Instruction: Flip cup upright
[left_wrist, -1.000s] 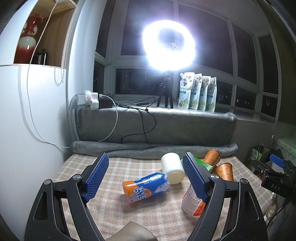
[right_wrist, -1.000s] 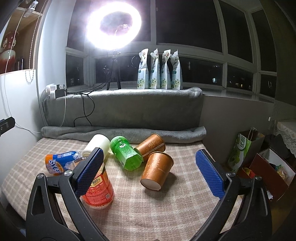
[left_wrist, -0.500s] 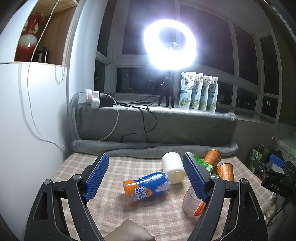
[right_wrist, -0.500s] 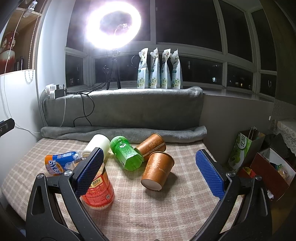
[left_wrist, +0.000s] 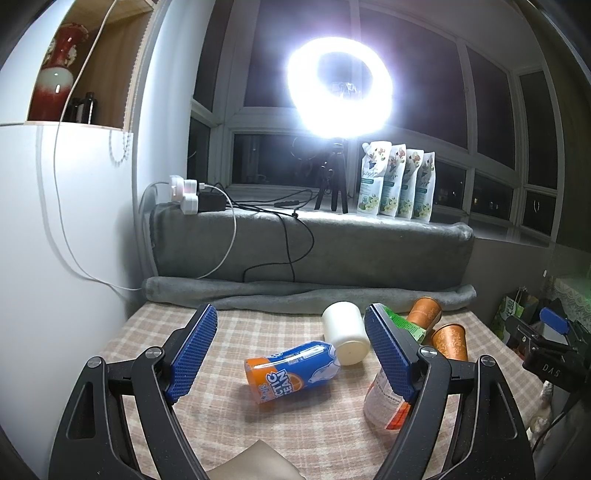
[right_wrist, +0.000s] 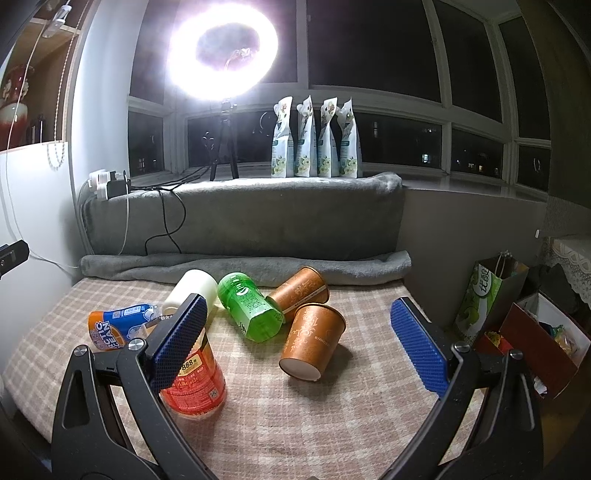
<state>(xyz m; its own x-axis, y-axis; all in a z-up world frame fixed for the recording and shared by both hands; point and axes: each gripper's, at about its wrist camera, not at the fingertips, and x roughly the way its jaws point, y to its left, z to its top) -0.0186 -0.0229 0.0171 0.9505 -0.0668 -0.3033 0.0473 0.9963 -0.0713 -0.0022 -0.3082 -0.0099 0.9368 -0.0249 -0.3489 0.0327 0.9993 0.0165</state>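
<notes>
Nothing's moved since earlier pics; both grippers hover, jaws apart, holding nothing. Right gripper (right_wrist: 297, 339): brown cup (right_wrist: 314, 341) lies tipped dead ahead at 12 o'clock, base toward cam. Approach w/ jaws straddling body, clamp mid-wall, avoid green bottle (right_wrist: 249, 310) at 11. Left gripper (left_wrist: 288, 354) idle.

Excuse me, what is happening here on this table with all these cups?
A person holds two grippers above a checkered table. The left gripper and the right gripper are both open and hold nothing. Several cups lie tipped over, among them a brown paper cup in front of the right gripper. None has been gripped yet.
</notes>
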